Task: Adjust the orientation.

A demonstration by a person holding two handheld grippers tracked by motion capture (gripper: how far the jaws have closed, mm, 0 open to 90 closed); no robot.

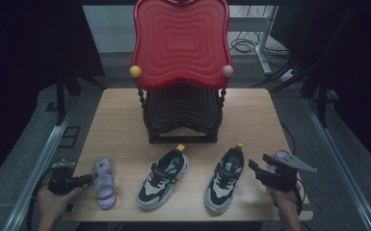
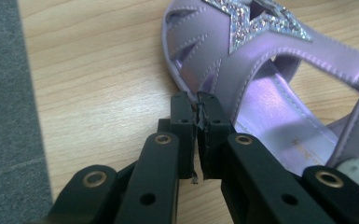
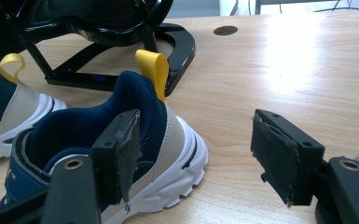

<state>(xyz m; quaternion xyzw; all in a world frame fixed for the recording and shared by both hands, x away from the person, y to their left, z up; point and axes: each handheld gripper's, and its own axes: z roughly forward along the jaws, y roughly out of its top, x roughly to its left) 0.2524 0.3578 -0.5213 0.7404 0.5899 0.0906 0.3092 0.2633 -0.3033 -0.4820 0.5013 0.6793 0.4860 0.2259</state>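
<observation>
A purple sandal (image 1: 103, 185) with a glittery star lies at the front left of the wooden table (image 1: 115, 120). My left gripper (image 1: 90, 179) comes at it from the left. In the left gripper view its jaws (image 2: 198, 100) stand almost together, pinching the rim of the sandal (image 2: 270, 116). A navy, beige and white sneaker (image 1: 164, 180) lies at the front middle, its twin (image 1: 225, 180) to the right. My right gripper (image 1: 259, 161) is open just right of that twin, apart from it. In the right gripper view the gripper (image 3: 196, 154) has bare table between its pads, and the twin's heel (image 3: 177, 140) lies behind one jaw.
A red wavy-backed rocking seat (image 1: 180, 43) on a black frame (image 3: 121, 51) stands at the table's middle back. A pale purple thing (image 1: 282, 155) lies partly hidden under the right gripper. Bare wood shows at the back left and back right. Metal rails (image 1: 43, 159) flank the table.
</observation>
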